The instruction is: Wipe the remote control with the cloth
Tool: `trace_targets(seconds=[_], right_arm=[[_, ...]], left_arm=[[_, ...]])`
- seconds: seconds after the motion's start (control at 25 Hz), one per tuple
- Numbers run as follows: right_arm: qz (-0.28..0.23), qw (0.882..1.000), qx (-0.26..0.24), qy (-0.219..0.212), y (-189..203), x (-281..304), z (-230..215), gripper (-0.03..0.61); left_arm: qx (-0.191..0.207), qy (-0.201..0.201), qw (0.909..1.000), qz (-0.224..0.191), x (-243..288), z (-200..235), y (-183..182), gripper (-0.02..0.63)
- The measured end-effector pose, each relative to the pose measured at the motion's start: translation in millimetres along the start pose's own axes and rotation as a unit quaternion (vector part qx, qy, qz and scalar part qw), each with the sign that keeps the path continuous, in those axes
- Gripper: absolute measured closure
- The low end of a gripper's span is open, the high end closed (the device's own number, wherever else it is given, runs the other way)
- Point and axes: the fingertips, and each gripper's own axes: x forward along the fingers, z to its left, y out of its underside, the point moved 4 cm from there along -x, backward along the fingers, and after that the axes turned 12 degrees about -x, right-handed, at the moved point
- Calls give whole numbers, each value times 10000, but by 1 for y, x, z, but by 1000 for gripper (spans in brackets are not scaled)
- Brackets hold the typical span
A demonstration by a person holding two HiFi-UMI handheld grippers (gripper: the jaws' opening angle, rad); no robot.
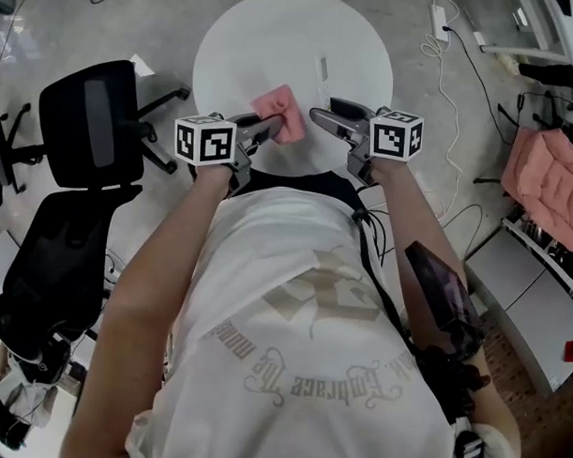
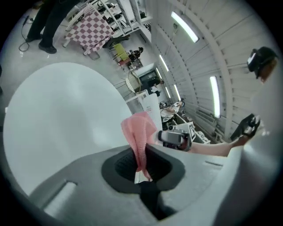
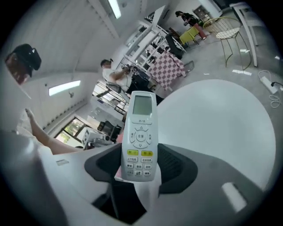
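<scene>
Left tongs [image 2: 141,167]: closed on the pink cloth [image 2: 139,132], pinched at its lower end. The rest stands out of the pads as a folded tuft.
Right tongs [image 3: 137,176]: clamped on the bottom end of the white remote control [image 3: 139,132]. Most of its body juts free beyond the pads.
Where the things are: both are held in the air over the 6 o'clock edge of the round white bench [image 1: 237,43]. Neither rests on it.
Remote's long axis: in the right gripper view it runs from 6 to 12 o'clock. The display end is at 12 and the button face is turned toward that camera.
Relation that matters: in the head view the two tongs point at each other tip to tip. The cloth lies at 9 o'clock of the right tongs, near but not touching the remote.
Nearer hand: the left, which carries the cloth.
Next move, as a judgement: bring the cloth toward 3 o'clock onto the button face, then stroke along the long axis.
Risk: the remote is held by one end only, so side pressure may pivot it.
</scene>
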Motion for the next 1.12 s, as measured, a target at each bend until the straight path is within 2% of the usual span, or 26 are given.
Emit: trace_targets(seconds=[0.16, 0.28, 0.44, 0.52, 0.68, 0.84, 1.12], right_arm=[[-578, 9969, 165, -505, -17, -21, 26, 321], [-803, 9948, 186, -594, -23, -27, 34, 321], [-1028, 9906, 326, -846, -30, -34, 34, 321], [-1054, 9877, 336, -1106, -33, -37, 41, 321], [-992, 9837, 184, -1487, -33, -34, 57, 321], [-943, 9843, 159, -1483, -29, -34, 57, 321], [-310, 9878, -181, -1518, -1, -41, 61, 321]], left_arm=[[-47, 810, 9965, 217, 15, -26, 9, 595], [51, 1331, 9903, 407, 19, -45, 13, 595], [102, 1882, 9813, 381, 18, -66, 11, 595], [171, 1971, 9794, 404, 18, -73, 13, 595], [259, 1878, 9810, 409, 20, -77, 14, 595], [252, 1700, 9849, 208, 22, -77, 8, 594], [280, 1738, 9841, -217, 20, -84, -9, 594]])
